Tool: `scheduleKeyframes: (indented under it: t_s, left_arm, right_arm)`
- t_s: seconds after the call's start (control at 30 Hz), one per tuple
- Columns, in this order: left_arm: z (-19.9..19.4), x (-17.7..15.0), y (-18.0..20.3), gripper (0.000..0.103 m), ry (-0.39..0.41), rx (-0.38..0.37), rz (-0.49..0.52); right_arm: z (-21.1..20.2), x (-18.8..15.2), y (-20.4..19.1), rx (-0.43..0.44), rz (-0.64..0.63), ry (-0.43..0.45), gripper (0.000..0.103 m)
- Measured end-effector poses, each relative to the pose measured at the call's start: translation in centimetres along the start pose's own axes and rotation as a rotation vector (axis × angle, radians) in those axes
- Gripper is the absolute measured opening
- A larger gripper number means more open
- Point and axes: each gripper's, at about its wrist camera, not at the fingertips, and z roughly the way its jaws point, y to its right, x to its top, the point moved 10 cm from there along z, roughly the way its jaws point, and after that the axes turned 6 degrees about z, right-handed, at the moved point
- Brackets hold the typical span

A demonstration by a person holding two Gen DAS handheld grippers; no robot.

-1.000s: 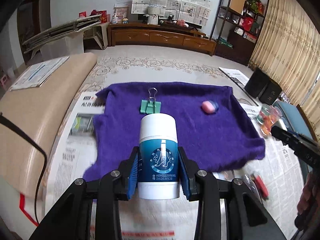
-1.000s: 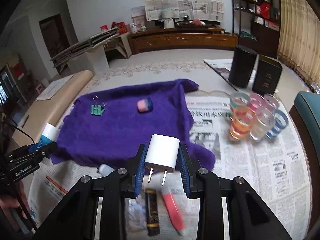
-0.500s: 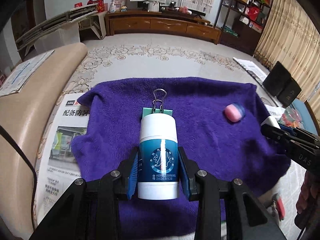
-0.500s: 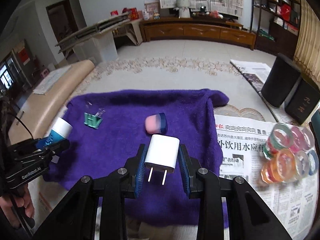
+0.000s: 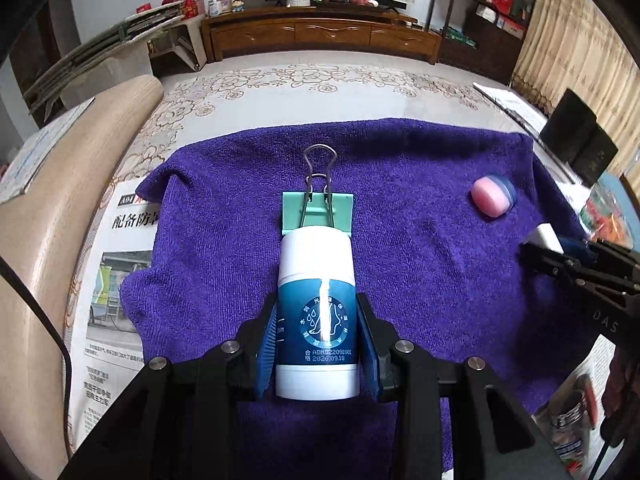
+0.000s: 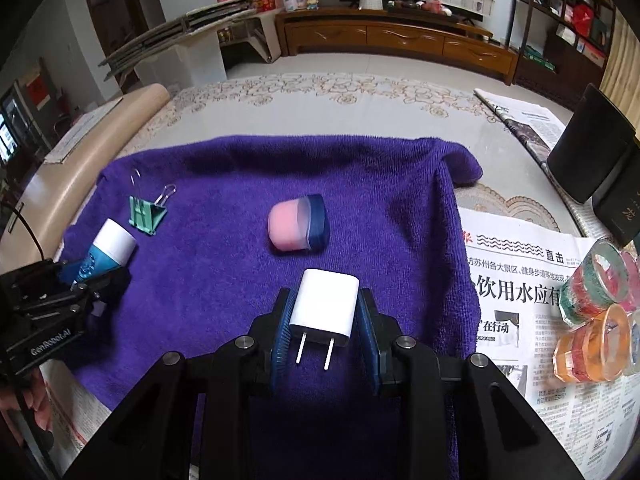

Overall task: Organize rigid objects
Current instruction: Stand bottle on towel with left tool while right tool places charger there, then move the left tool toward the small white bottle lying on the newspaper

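Note:
My left gripper (image 5: 316,340) is shut on a white and teal tube (image 5: 316,304), held over the purple towel (image 5: 420,272). Just beyond the tube's tip a green binder clip (image 5: 318,212) lies on the towel. My right gripper (image 6: 324,328) is shut on a white plug adapter (image 6: 324,306), prongs toward the camera, above the towel's (image 6: 224,272) near right part. A pink jar with a blue lid (image 6: 298,227) lies on its side just past the adapter. In the right wrist view the left gripper (image 6: 80,284) with its tube (image 6: 106,248) hangs at the left, near the clip (image 6: 145,213).
Newspaper (image 6: 520,304) covers the table around the towel. Several coloured glass cups (image 6: 596,312) stand at the right edge, two black boxes (image 6: 600,160) behind them. A beige roll (image 5: 44,208) lies along the left. Small items (image 5: 576,420) lie on the paper near the front right.
Both grippers have moved forward and down over the towel, carrying the tube and the adapter. The clip and the pink jar now lie much closer to them.

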Motion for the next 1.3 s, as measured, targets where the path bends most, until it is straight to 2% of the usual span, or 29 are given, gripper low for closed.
scheduleKeyframes:
  t_s: [0.3, 0.33, 0.4, 0.5, 0.57, 0.63, 0.73, 0.8, 0.83, 1.1, 1.3]
  left_arm:
    - [0.1, 0.0, 0.0, 0.037, -0.007, 0.015, 0.025]
    - [0.1, 0.0, -0.1, 0.040, -0.009, 0.020, 0.024]
    - [0.2, -0.1, -0.5, 0.058, -0.015, 0.026, 0.012]
    - [0.4, -0.2, -0.7, 0.067, -0.021, 0.019, 0.003]
    - [0.3, -0.2, -0.7, 0.073, -0.016, 0.021, 0.000]
    - [-0.1, -0.1, -0.7, 0.075, 0.006, 0.020, -0.002]
    - [-1.2, 0.0, -0.7, 0.088, 0.028, 0.018, -0.028]
    - [-2.0, -0.2, -0.5, 0.103, 0.030, 0.001, -0.047]
    - [-2.5, -0.5, -0.2, 0.103, 0.024, -0.008, -0.053]
    - [-7.2, -3.7, 3.0, 0.103, 0.054, -0.069, -0.046]
    - [-9.1, -7.6, 5.9, 0.103, 0.040, -0.093, -0.073]
  right_arm:
    - [0.8, -0.4, -0.2, -0.042, -0.078, 0.016, 0.032]
    - [0.8, -0.4, -0.3, -0.040, -0.080, 0.016, 0.032]
    - [0.8, -0.4, -0.2, -0.022, -0.071, 0.008, 0.032]
    - [0.7, -0.2, 0.0, 0.003, -0.046, -0.003, 0.033]
    - [0.4, 0.0, 0.0, 0.003, -0.043, 0.008, 0.043]
    - [0.1, 0.1, -0.1, 0.008, -0.037, 0.020, 0.064]
    - [-0.3, 0.2, -0.3, 0.015, -0.032, 0.033, 0.086]
    - [-1.0, 0.2, -0.4, 0.011, -0.028, 0.044, 0.095]
    - [-1.3, 0.2, -0.5, 0.010, -0.027, 0.047, 0.103]
    - [-6.3, -0.7, -0.3, 0.023, 0.017, 0.078, 0.103]
    - [-11.2, -4.3, 1.7, 0.021, 0.079, 0.097, 0.103]
